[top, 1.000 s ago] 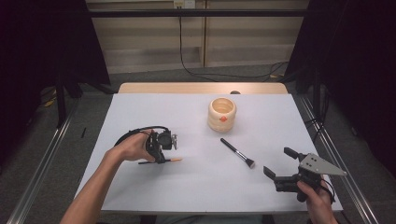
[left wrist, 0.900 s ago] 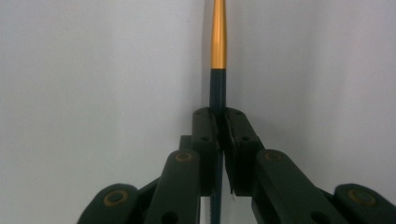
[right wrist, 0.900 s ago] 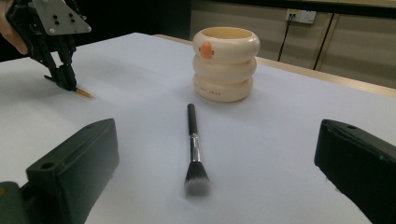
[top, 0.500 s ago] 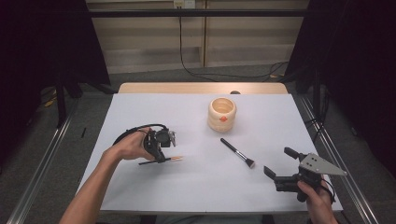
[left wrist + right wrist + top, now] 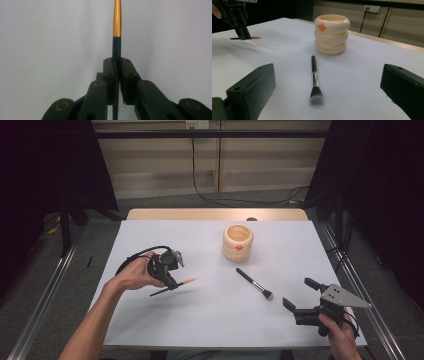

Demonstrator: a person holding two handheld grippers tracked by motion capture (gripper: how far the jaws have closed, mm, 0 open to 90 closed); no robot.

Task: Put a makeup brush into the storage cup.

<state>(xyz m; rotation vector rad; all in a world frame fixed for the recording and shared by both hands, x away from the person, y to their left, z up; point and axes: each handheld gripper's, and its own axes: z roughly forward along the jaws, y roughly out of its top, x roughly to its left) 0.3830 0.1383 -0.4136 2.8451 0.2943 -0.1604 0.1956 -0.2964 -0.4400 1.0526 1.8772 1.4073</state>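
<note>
High view: I start with the big white surface (image 5: 210,320), where the round cream holder (image 5: 237,242) stands near the far middle, well apart from both of my hands. My left gripper (image 5: 167,270) is over the left part of the surface, and its fingers are clamped tight on the thin pencil (image 5: 186,282) with the dark body and the gold end. This is what has just changed: a second ago the pencil lay low by the surface under that hand, and now it sits a little higher and tilted, so I think it has come off the surface. In the left gripper view the pencil (image 5: 116,30) runs straight out between the two shut fingers (image 5: 110,75), so the hold looks good. To me that means the pick-up is done, and the next part is likely to carry the pencil over to the holder. My right gripper (image 5: 304,299) rests near the right front edge, in the same place as before, with its fingers wide apart and nothing in them. The makeup brush (image 5: 254,283) lies flat between the holder and that gripper, untouched, with its bristles toward me.
</note>
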